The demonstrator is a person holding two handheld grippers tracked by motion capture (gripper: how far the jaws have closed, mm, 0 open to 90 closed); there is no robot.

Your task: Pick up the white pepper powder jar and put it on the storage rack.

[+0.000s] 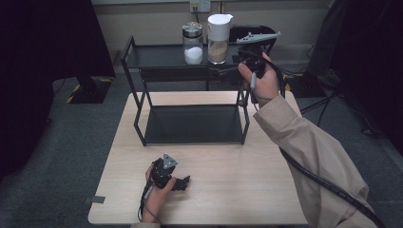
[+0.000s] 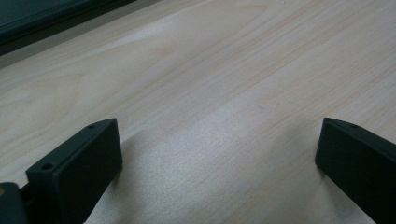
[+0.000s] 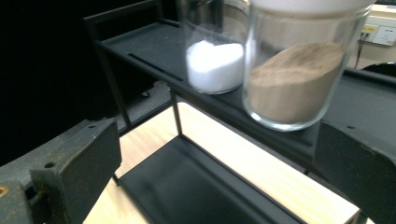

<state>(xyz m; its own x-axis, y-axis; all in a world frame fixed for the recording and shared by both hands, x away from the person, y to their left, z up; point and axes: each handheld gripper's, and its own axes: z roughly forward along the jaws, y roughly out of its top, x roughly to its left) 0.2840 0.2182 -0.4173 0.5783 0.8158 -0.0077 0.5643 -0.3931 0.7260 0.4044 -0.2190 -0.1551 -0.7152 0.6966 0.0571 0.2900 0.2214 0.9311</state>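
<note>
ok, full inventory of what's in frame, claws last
table: 1, light wood, centre of the high view
rack: 1, black metal, two shelves, at the table's far edge
jar of white powder: 1, clear glass with a dark lid, on the rack's top shelf
jar of brown powder: 1, clear glass with a white lid, just right of the white-powder jar
wall socket: 1, white, on the wall behind the rack
left claw: 1, black, open, low over the table's near side
right claw: 1, black, open, raised beside the top shelf, facing the jars
</note>
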